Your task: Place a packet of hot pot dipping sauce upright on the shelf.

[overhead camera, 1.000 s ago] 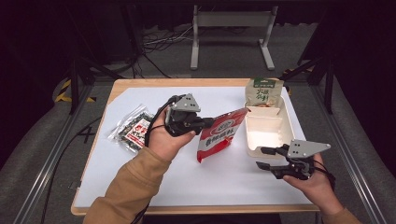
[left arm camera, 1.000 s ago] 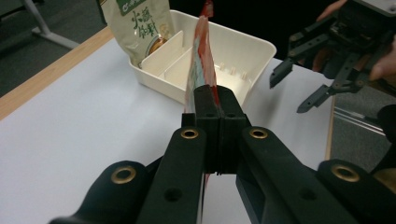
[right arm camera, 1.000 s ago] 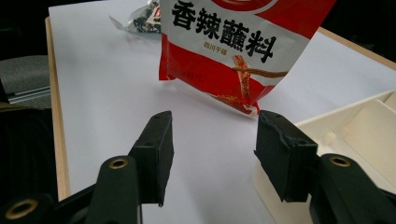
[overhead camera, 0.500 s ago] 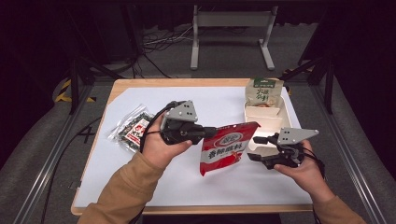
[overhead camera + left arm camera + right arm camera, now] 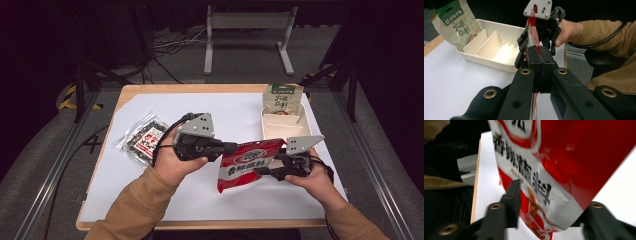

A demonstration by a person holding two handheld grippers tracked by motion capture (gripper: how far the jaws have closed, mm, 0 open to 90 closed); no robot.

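Note:
A red snack pouch (image 5: 247, 162) hangs above the white table between both hands. My left gripper (image 5: 231, 147) is shut on the pouch's upper left edge; in the left gripper view its pads (image 5: 541, 53) clamp the thin red edge (image 5: 532, 27). My right gripper (image 5: 265, 171) is at the pouch's lower right corner. Its jaws have just been closing. In the right gripper view the pouch (image 5: 564, 157) sits between the still spread jaws of that gripper (image 5: 550, 200), and I see no firm pinch.
A cream divided tray (image 5: 300, 131) lies at the table's right, just behind the right hand. A green pouch (image 5: 283, 100) leans in its far end. A dark clear-wrapped packet (image 5: 145, 137) lies at the left. The table's front edge is near both forearms.
The right gripper has moved left, up to the pouch, and now has its corner between the jaws. The pouch has turned flatter, facing up. The left hand has barely shifted.

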